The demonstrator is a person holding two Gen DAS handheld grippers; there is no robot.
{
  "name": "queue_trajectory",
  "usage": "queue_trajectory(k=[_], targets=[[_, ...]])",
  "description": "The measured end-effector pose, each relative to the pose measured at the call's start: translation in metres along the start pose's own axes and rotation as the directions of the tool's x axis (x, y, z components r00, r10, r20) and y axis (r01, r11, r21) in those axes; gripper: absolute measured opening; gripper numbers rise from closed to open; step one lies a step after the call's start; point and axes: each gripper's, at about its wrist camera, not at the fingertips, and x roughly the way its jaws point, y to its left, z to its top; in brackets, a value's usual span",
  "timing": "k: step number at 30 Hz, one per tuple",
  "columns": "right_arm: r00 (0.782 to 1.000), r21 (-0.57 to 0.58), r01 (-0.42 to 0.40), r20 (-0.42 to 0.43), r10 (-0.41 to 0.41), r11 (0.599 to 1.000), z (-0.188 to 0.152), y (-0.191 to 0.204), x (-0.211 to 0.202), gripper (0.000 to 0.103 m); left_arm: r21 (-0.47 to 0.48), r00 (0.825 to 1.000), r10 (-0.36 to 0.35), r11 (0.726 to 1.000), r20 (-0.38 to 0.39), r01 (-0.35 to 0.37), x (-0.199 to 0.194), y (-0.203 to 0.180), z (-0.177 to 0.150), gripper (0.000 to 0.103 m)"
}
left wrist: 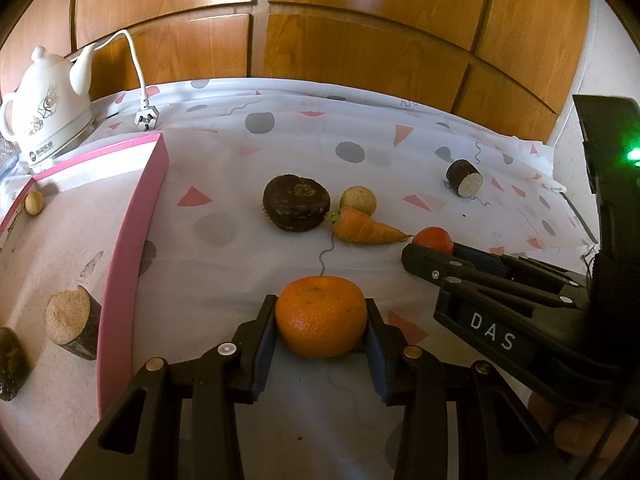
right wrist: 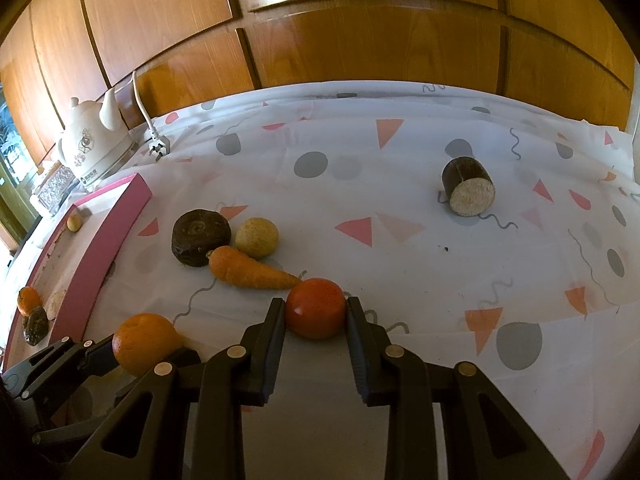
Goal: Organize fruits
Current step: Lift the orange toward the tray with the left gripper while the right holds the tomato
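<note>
My left gripper (left wrist: 321, 322) is shut on an orange mandarin (left wrist: 321, 322), just above the patterned cloth; it also shows in the right wrist view (right wrist: 144, 343). My right gripper (right wrist: 316, 312) is shut on a red-orange tomato-like fruit (right wrist: 316, 312), seen in the left view (left wrist: 434, 239). A carrot (right wrist: 250, 270), a dark round root (right wrist: 200, 237) and a pale round fruit (right wrist: 257, 237) lie together beyond the grippers. A dark cut cylinder (right wrist: 468, 192) lies far right. The pink-rimmed tray (left wrist: 132, 248) at left holds a cut cylinder (left wrist: 72, 326) and a small nut (left wrist: 34, 202).
A white ceramic kettle (left wrist: 44, 120) with cord and plug (left wrist: 147, 118) stands at the back left. Wooden cabinet panels (left wrist: 360, 40) run behind the table. The tray also holds a small orange fruit (right wrist: 29, 299) and a dark piece (right wrist: 36, 324).
</note>
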Motion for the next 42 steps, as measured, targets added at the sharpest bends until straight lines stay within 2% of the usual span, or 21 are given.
queue_trajectory(k=[11, 15, 22, 25, 29, 36, 42], targets=[[1.0, -0.012, 0.015, -0.011, -0.015, 1.0, 0.0, 0.003, 0.003, 0.03, 0.023, 1.0, 0.011, 1.0, -0.007, -0.011, 0.0, -0.003, 0.002, 0.04], [0.999, -0.041, 0.044, -0.005, -0.045, 0.998, 0.0, 0.01, 0.003, 0.03, 0.049, 1.0, 0.021, 0.999, -0.016, -0.02, -0.004, -0.005, 0.002, 0.039], [0.997, -0.06, 0.077, -0.007, -0.077, 0.995, -0.001, 0.012, -0.001, 0.029, 0.03, 0.999, 0.004, 1.0, -0.043, -0.002, -0.022, 0.0, -0.001, 0.039], [0.995, -0.059, 0.097, -0.007, -0.098, 0.993, -0.005, 0.013, -0.007, 0.029, 0.0, 1.0, -0.025, 1.0, -0.009, 0.025, -0.039, 0.006, 0.004, 0.039], [0.995, -0.063, 0.096, -0.004, -0.097, 0.993, -0.014, 0.017, -0.019, 0.029, -0.023, 0.999, -0.013, 1.0, 0.038, 0.014, -0.061, 0.018, 0.012, 0.039], [0.999, -0.055, 0.041, 0.028, -0.039, 0.998, -0.016, 0.036, -0.04, 0.029, -0.107, 0.996, 0.069, 0.992, 0.06, -0.063, -0.079, 0.062, 0.013, 0.04], [0.996, -0.1, -0.07, 0.052, 0.075, 0.993, -0.007, 0.073, -0.057, 0.029, -0.169, 0.983, 0.162, 0.975, 0.087, -0.146, -0.09, 0.105, 0.011, 0.04]])
